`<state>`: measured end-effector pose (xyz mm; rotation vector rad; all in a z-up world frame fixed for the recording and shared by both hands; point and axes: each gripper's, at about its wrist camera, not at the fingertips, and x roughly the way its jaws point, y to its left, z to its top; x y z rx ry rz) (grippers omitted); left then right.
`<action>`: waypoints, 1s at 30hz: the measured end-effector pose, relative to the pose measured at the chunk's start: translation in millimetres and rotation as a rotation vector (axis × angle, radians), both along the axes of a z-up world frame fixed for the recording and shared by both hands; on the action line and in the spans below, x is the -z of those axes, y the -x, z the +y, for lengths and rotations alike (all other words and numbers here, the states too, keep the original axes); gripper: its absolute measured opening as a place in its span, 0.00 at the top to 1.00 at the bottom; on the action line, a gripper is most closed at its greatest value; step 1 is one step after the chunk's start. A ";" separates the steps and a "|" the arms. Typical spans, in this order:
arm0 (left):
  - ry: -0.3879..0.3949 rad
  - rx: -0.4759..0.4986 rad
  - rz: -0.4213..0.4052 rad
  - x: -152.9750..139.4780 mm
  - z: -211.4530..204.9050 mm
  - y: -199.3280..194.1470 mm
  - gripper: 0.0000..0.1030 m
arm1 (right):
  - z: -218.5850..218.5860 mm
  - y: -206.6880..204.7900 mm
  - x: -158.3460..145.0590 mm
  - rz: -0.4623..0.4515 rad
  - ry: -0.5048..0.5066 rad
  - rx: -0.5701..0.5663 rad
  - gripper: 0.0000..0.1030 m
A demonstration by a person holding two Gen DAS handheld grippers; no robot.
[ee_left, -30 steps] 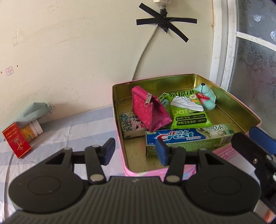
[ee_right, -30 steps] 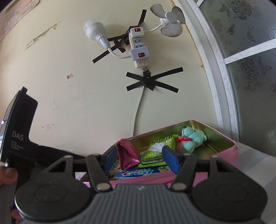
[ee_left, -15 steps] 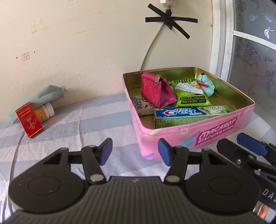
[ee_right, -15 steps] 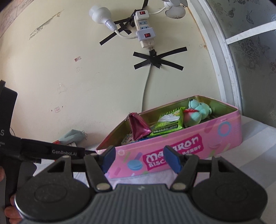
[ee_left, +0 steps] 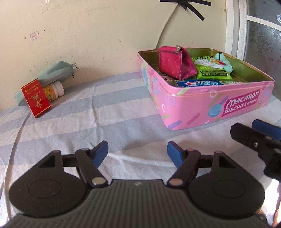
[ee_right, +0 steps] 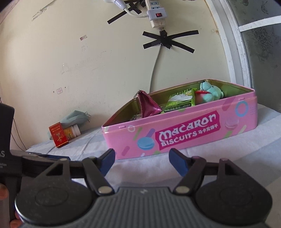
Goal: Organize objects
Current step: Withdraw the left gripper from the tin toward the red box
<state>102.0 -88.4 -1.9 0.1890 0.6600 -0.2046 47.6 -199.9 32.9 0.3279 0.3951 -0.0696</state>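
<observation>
1. The pink biscuit tin (ee_left: 207, 103) sits open in the right half of the left wrist view, on a blue-and-white striped cloth (ee_left: 98, 112); in the right wrist view it fills the middle right of the frame.
2. Inside the tin: a magenta zip pouch (ee_left: 175, 64) standing at its left end, a green wet-wipe pack (ee_left: 212, 72) to the right of it, a teal plush toy (ee_left: 224, 61) against the far right wall, and a toothpaste box (ee_left: 198, 83) lying along the near wall.
3. At the left of the left wrist view, well apart from the tin, lies a small cluster against the wall: a red packet (ee_left: 36, 97), a pill bottle (ee_left: 53, 91) just behind it, and a pale green pouch (ee_left: 54, 72) on top of the bottle.
4. The left claw (ee_left: 137, 152) is at the lower centre of its view, jaws opening, with only the cloth between them.
5. The right claw (ee_right: 141, 161) is at the lower centre of its own view, jaws also opening and empty, in front of the tin's near wall without touching it.
6. On the wall (ee_right: 87, 57) above, a power strip (ee_right: 156, 15) and its cable are held by black tape.
</observation>
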 end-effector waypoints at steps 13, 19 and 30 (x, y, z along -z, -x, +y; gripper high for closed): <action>0.094 -0.041 0.012 12.6 19.7 -6.3 0.08 | -0.2 -14.2 5.3 0.092 -0.024 -0.026 0.26; 0.092 -0.042 0.013 13.5 18.2 -5.4 0.07 | 0.1 -18.7 6.8 0.124 -0.024 -0.035 0.25; 0.094 -0.042 0.026 13.9 22.0 -5.7 0.04 | 6.1 -24.4 8.1 0.167 0.013 -0.048 0.24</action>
